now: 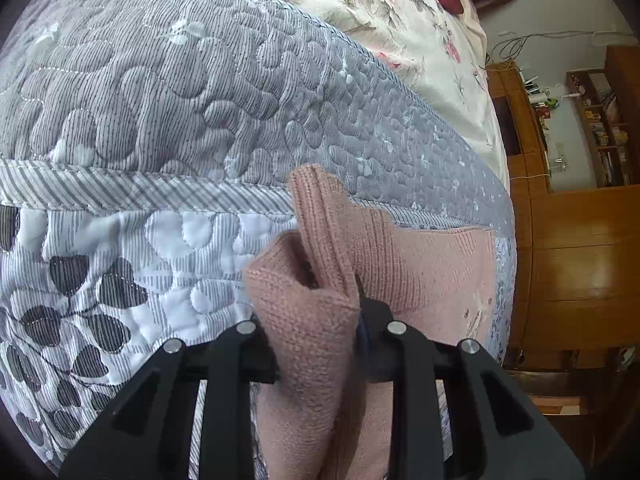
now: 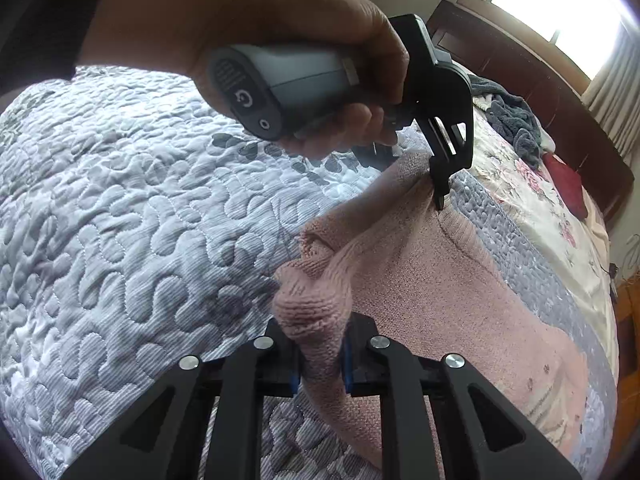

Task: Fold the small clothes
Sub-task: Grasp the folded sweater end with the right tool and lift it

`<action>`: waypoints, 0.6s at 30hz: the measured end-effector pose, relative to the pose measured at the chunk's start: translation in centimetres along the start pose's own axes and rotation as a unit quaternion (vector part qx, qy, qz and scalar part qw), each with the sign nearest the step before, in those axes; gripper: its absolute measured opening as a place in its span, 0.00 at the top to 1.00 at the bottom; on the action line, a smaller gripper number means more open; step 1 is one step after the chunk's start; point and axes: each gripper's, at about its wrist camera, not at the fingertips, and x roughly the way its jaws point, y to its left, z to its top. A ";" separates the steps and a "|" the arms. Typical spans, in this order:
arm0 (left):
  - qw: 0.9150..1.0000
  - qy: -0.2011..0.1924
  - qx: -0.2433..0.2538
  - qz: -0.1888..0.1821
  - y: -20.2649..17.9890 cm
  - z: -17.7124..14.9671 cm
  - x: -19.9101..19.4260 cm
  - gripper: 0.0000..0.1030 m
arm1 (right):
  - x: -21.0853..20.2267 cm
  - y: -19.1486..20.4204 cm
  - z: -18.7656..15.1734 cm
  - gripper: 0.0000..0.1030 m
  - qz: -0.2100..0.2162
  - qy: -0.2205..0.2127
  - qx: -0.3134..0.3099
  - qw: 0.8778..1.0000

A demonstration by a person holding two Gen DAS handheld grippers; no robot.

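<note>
Both grippers pinch the pink knitted garment [image 2: 440, 292] lying on the bed's quilt [image 2: 120, 220] near its edge; the left hand-held gripper [image 1: 320, 344] and right hand-held gripper [image 2: 320, 364] each clamp a bunched fold; uneven lifting could skew the fold, or thick knit could slip free

One pink knit garment [image 2: 420, 280], two hand-held grippers [image 2: 320, 364].

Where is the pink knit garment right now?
The pink knit garment lies on the grey quilt, its near edge pinched up by the right gripper and the left gripper.
</note>
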 end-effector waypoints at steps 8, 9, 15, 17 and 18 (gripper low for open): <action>0.999 -0.004 0.025 0.032 -4.6 0.6 -2.0 0.76 | -2.8 -2.7 1.1 0.88 0.015 -0.023 0.050 0.998; 0.999 -0.004 0.029 0.035 -5.3 0.7 -2.2 0.76 | -3.2 -3.2 1.2 0.88 0.017 -0.028 0.057 0.998; 0.997 -0.010 0.041 0.057 -8.9 0.9 -3.4 0.77 | -5.7 -5.9 1.7 0.89 0.016 -0.051 0.086 0.995; 0.997 -0.012 0.046 0.063 -10.3 1.0 -3.7 0.77 | -6.6 -6.7 1.7 0.89 0.016 -0.057 0.096 0.994; 0.997 -0.013 0.048 0.065 -11.0 1.0 -3.9 0.77 | -7.0 -7.1 1.7 0.89 0.016 -0.061 0.100 0.993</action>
